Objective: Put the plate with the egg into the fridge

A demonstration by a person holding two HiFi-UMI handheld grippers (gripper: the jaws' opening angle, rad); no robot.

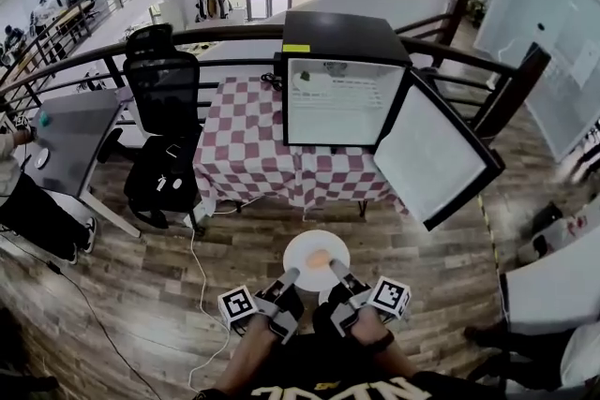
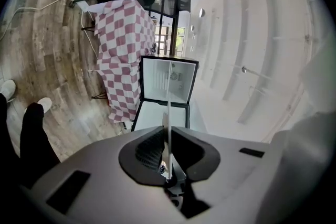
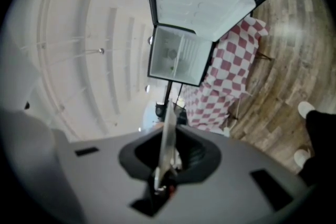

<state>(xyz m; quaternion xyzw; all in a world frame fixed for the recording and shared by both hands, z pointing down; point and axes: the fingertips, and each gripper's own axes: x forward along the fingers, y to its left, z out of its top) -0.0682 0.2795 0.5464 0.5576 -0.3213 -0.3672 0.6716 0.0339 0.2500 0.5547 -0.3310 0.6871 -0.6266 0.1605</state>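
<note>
Evidently the left gripper (image 1: 293, 275) and right gripper (image 1: 335, 269) each pinch the near rim of the plate (image 1: 300, 248), 1 per side, so the egg (image 1: 319, 259) cannot roll off. The plate hangs above the floor (image 1: 141, 295), well apart from the open fridge (image 1: 337, 37) far ahead.

Left tool (image 1: 291, 276) and right tool (image 1: 336, 269) alike — pale grey tapering fingers, black handles. White cube with black square markers on each: left cube (image 1: 238, 305), right cube (image 1: 390, 296). In gripper views, each tool body is broad smooth grey shell with black scooped recess round jaws, ribbed black pad (image 2: 149, 147) inside, dark rectangular slot (image 2: 72, 187) on either side of shell. Person wears dark top (image 1: 328, 379) with yellow print — dark band (image 1: 381, 342) at right wrist.
</note>
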